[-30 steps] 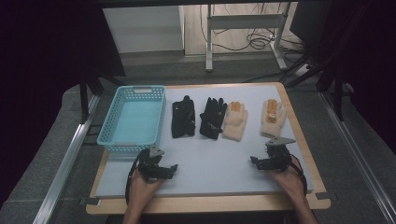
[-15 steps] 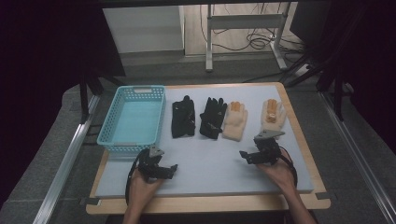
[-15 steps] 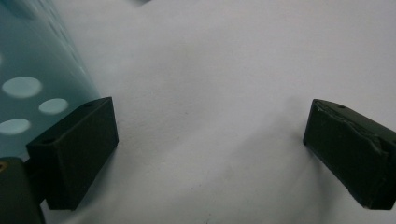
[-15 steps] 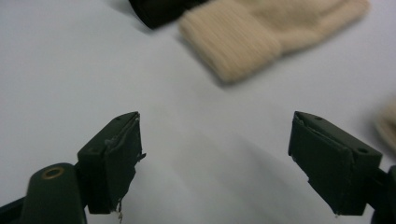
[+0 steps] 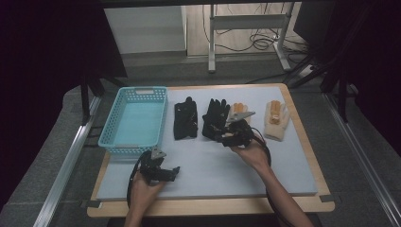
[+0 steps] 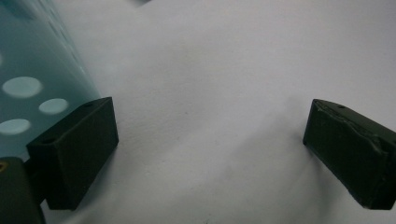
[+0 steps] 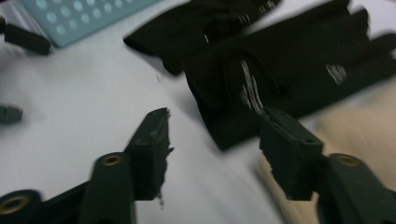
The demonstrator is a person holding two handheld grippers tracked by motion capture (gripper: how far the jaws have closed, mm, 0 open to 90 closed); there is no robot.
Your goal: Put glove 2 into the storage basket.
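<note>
Your right gripper has its jaws spread at the cuff of the nearer black glove, which lies flat mid-mat beside its twin, while your left gripper gapes open beside the blue basket.

We see a blue basket at the left of the white surface, a second black glove beside it, and a beige glove far right.
</note>
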